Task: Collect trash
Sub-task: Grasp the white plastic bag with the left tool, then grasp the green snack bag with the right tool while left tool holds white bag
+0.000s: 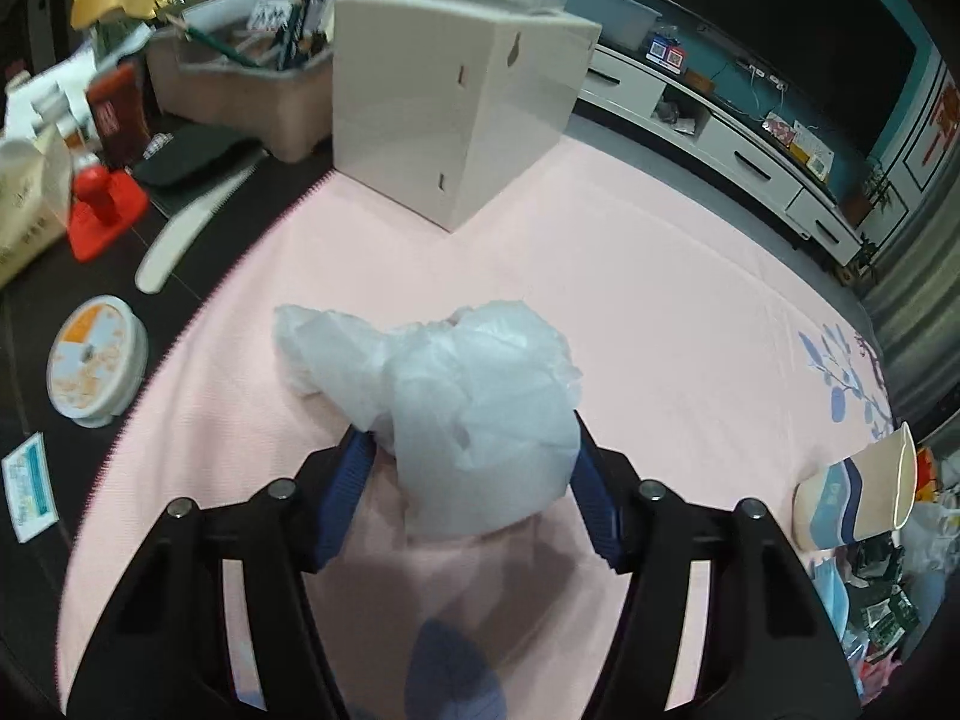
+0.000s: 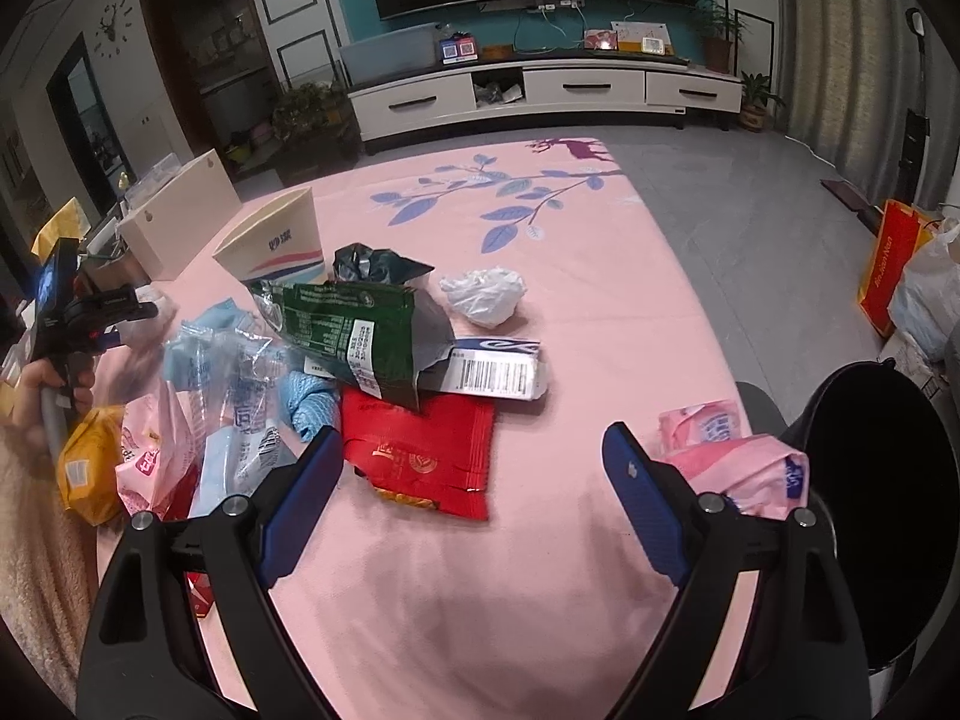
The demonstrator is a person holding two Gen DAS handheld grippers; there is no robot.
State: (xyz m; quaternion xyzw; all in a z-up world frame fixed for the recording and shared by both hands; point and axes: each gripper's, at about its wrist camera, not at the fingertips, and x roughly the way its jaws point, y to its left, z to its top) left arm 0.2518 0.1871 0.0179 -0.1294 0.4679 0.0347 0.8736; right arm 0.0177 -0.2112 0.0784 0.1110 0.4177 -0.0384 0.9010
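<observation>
A crumpled white plastic bag (image 1: 480,396) lies on the pink cloth (image 1: 630,276). My left gripper (image 1: 471,450) has it between its blue pads, which touch it on both sides. My right gripper (image 2: 474,456) hangs open over the cloth with nothing between its fingers. A red packet (image 2: 420,456) lies just ahead of it to the left. Beyond lie a green snack bag (image 2: 360,330), a barcoded box (image 2: 498,369), another white bag (image 2: 486,294), a paper cup (image 2: 276,246) and clear blue wrappers (image 2: 234,372). A pink packet (image 2: 738,462) lies beside the black bin (image 2: 888,480).
A white box (image 1: 444,114) stands at the cloth's far edge, with a pink tub of clutter (image 1: 240,84) behind it. On the dark floor to the left are a round tin (image 1: 96,360) and a red object (image 1: 102,204). A TV cabinet (image 2: 540,90) lines the back wall.
</observation>
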